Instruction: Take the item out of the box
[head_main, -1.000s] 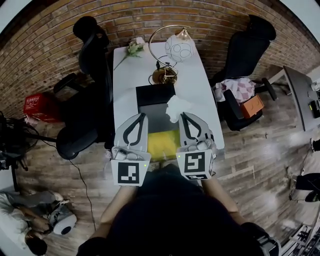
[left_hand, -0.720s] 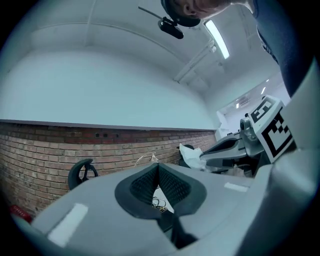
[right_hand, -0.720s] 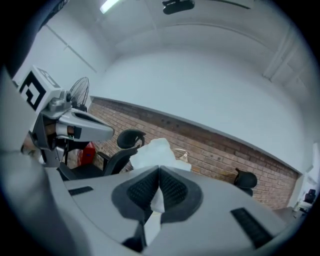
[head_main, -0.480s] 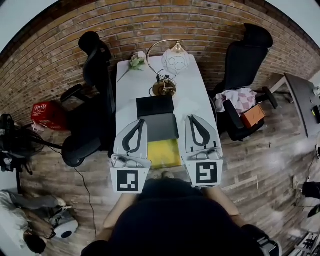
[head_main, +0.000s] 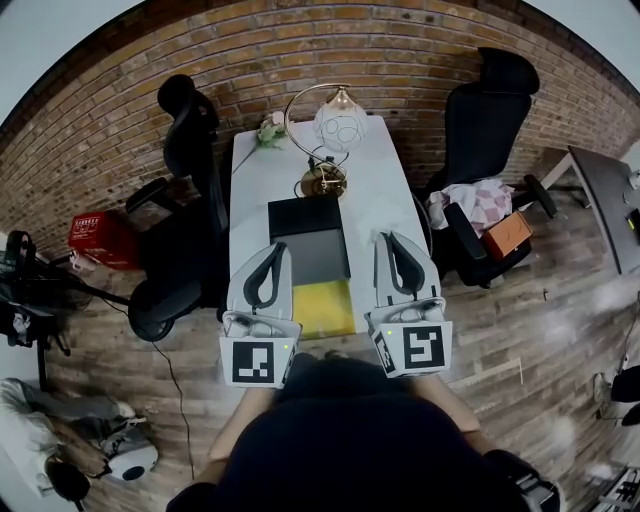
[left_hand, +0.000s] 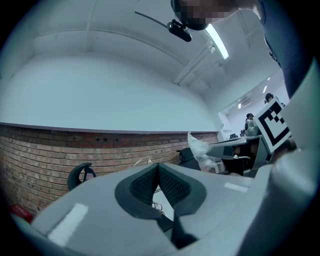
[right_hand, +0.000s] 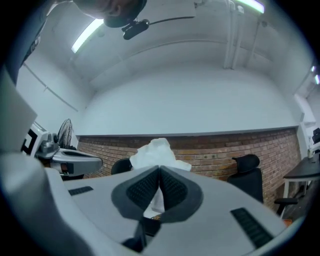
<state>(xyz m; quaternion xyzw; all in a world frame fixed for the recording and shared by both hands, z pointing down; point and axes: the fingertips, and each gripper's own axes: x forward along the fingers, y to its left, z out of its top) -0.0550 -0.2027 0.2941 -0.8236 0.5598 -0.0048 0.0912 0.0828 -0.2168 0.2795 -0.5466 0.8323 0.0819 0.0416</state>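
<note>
The right gripper (right_hand: 159, 170) pinched the crumpled white paper (right_hand: 155, 150), which stuck out just past its tips, apparently clear of the black box (head_main: 316, 256) below and between both grippers. The left gripper (left_hand: 158, 167) was pressed together, empty. The next move was probably to carry the paper aside and release it.

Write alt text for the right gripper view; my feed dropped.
The right tool is shut on a crumpled white item that sticks up past its tips. Behind it run a brick wall and white ceiling, with a black office chair at right.
</note>
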